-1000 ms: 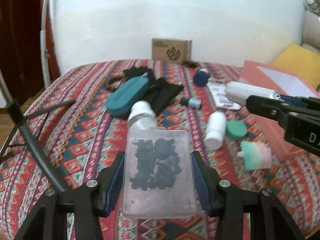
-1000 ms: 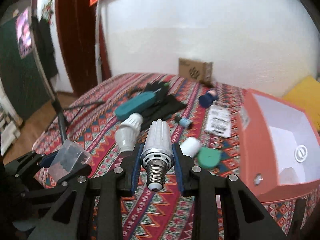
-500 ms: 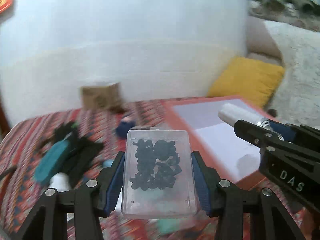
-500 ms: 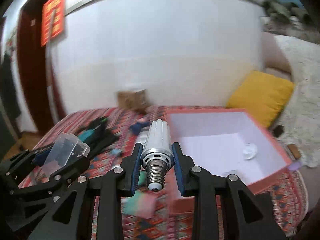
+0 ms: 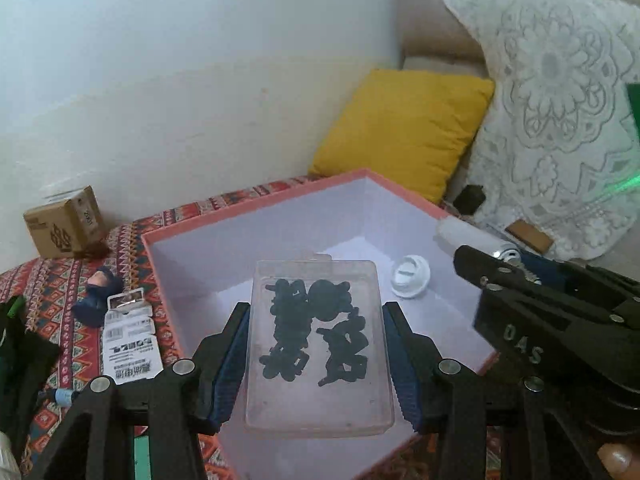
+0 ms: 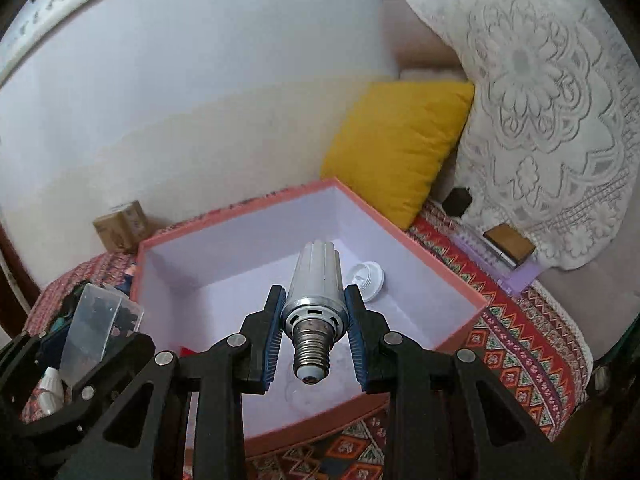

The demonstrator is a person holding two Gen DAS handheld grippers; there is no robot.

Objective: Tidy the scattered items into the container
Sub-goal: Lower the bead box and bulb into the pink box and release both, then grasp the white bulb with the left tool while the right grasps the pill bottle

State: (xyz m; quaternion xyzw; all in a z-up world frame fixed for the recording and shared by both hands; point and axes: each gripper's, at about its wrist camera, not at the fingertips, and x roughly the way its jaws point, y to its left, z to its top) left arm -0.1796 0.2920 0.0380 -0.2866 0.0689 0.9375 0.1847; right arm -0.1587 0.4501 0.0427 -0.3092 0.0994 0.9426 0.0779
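I've got my left gripper (image 5: 316, 356) clamped on the clear plastic case (image 5: 318, 344), blue pads pressing both long sides, jaws about half open around it. Dark little pieces sit inside the case. It hangs over the near part of the pink box (image 5: 256, 204), above its pale floor. My right gripper (image 6: 314, 334) is closed on the LED bulb (image 6: 316, 280), narrow jaws pinching its silver collar, screw base pointing back at the camera, ribbed white body aimed out over the box's middle. In the left wrist view the right gripper comes in from the right edge, level with the case. Down in the box a white round cap (image 5: 410, 278) lies near the far right corner. The box sits on the patterned bedspread (image 6: 516, 320). Off its left side I can see a printed packet (image 5: 126, 338) and a small blue figure (image 5: 98, 292), and a cardboard carton (image 5: 64, 222) by the wall. A yellow cushion (image 5: 404, 132) leans beyond the far corner, just beside a lace-covered pillow (image 5: 560, 100).
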